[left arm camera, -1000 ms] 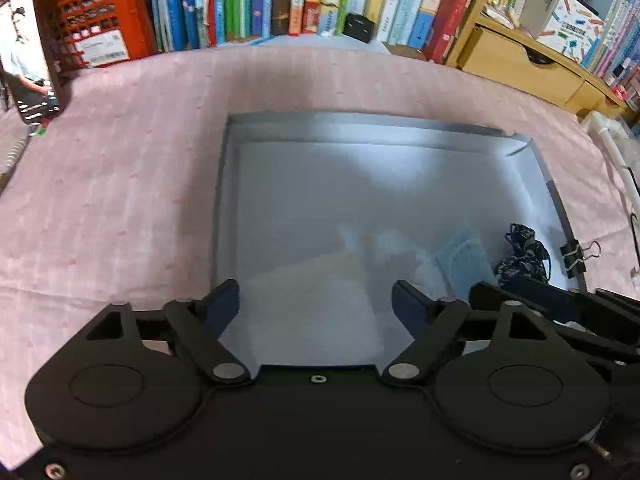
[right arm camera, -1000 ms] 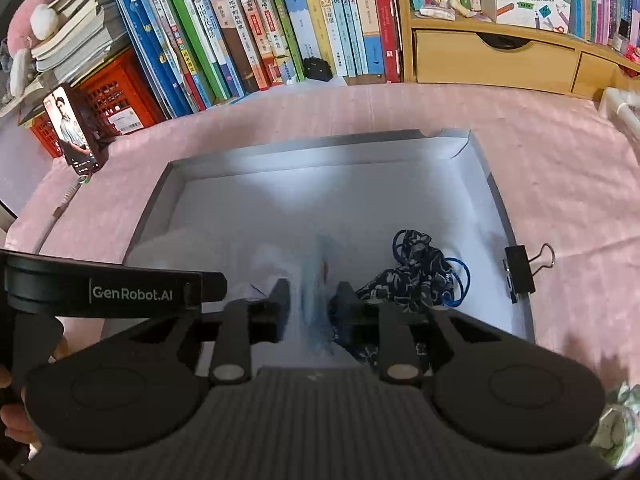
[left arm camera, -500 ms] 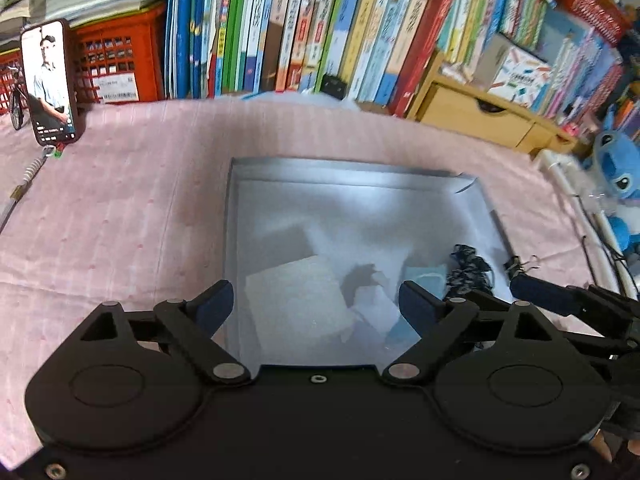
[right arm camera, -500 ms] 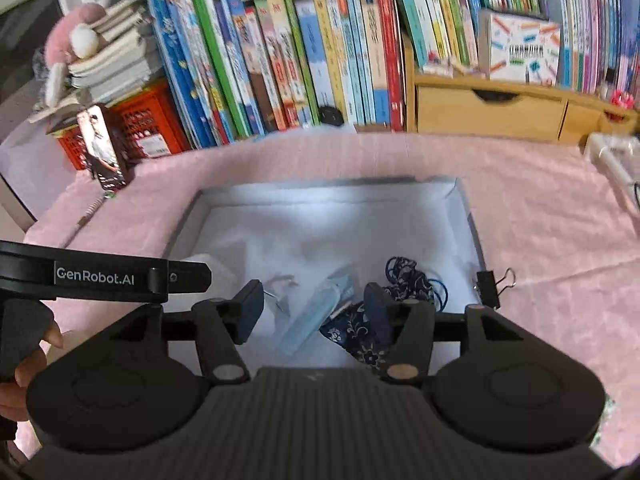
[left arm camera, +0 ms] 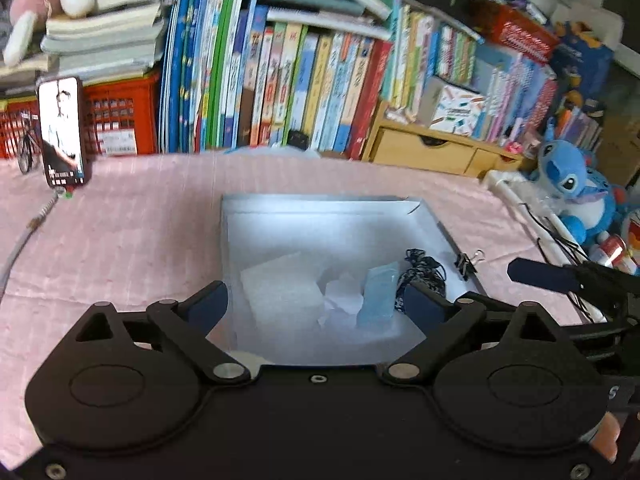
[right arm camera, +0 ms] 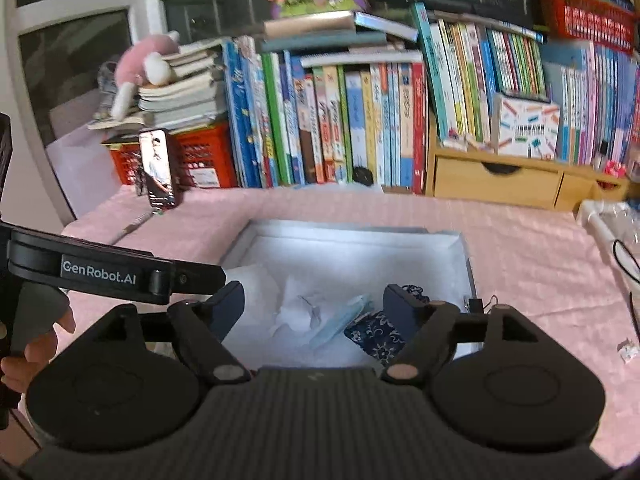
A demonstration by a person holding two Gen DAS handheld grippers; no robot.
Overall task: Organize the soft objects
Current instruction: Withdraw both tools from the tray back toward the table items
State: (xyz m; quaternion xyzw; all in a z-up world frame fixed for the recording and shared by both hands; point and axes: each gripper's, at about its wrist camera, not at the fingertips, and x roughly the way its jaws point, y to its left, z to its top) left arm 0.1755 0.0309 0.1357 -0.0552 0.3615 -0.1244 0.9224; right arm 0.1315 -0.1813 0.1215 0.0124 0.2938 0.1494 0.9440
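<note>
On the pink tablecloth (left arm camera: 140,240), a shallow white box (left arm camera: 320,210) sits toward the middle, its open top facing up. Inside it, along the near edge, lie the soft things: a white foam sheet (left arm camera: 280,292) at the near-left, a crumpled white tissue (left arm camera: 340,300) beside it, a light blue face mask (left arm camera: 378,292) leaning next to that, and a dark blue patterned cloth (right arm camera: 376,332) toward the near-right corner. A black binder clip (left arm camera: 466,262) sits at the box's right edge.

Both grippers hang above the near edge of the box. The left gripper (left arm camera: 316,304) has its jaws spreading apart, with nothing pinched between them; the foam and tissue lie well below. The right gripper (right arm camera: 314,304) is likewise widening its jaws, the mask and tissue lying in the box beneath, untouched by the pads.

Along the far edge of the tablecloth stand a row of books (right arm camera: 340,120), a red crate (left arm camera: 116,120), a phone (left arm camera: 62,128) propped upright and a wooden drawer unit (right arm camera: 500,180).
</note>
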